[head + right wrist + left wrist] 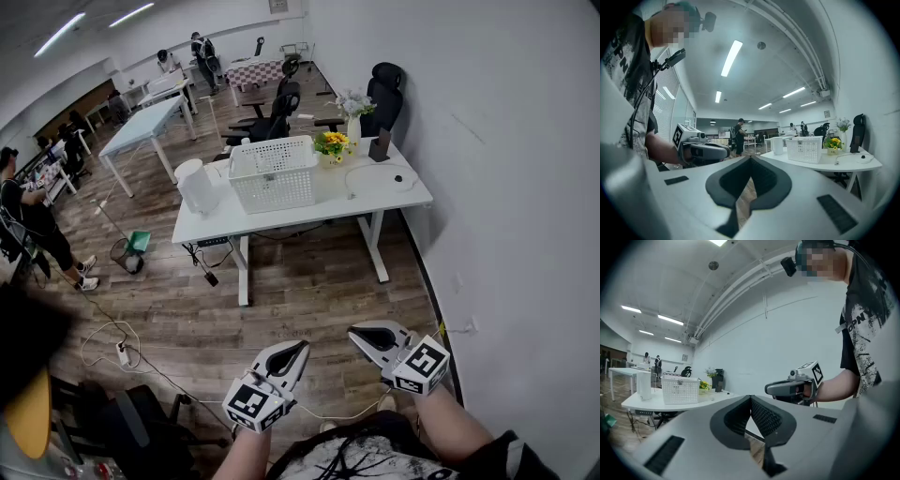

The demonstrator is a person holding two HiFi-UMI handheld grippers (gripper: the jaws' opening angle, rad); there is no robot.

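Left gripper (pixel 300 347) and right gripper (pixel 356 332), each a white two-jaw tool with a marker cube, held side by side over the brown wood-plank floor (pixel 309 300). In both gripper views the black ribbed pads meet at the tips with nothing between them: both tools closed and empty. The white rectangular desk (pixel 375 192) stands well apart, ahead of the grippers. On it, the white perforated plastic basket (pixel 272 173) sits left of middle; the white cylindrical canister (pixel 197 186) stands at the left end; the yellow potted flowers (pixel 333 143) stand by the far edge.
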